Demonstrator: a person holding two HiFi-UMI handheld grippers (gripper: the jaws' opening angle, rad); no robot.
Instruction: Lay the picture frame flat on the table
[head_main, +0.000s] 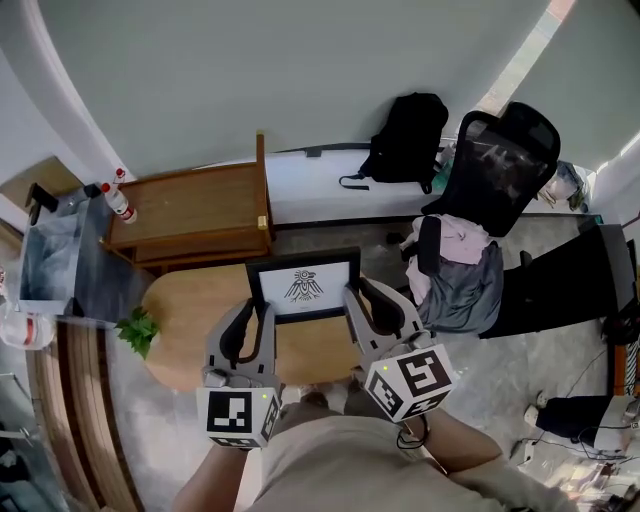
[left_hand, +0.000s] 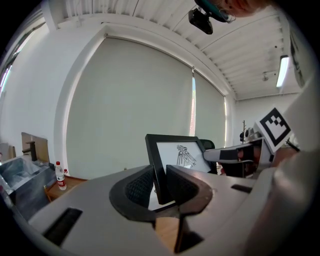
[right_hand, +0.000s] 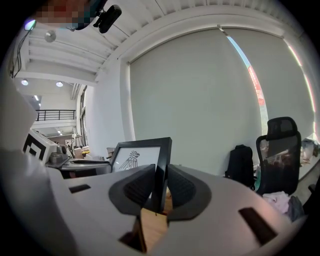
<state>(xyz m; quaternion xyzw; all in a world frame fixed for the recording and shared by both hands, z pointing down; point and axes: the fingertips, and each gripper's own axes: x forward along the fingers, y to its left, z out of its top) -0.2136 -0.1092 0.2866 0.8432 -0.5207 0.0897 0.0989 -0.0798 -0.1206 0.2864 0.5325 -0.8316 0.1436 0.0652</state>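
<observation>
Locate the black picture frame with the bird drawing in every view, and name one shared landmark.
Head view: black picture frame at centre, over the round wooden table.
Left gripper view: centre-right, left edge in the jaws of the left gripper.
Right gripper view: centre-left, right edge in the jaws of the right gripper.
Shared landmark: the pale grey blind behind it.

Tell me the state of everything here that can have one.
picture frame: upright, not flat yet, gripped at both side edges
left gripper: shut on the picture frame's left edge
right gripper: shut on its right edge
bottle: upright
backpack: upright against the wall
</observation>
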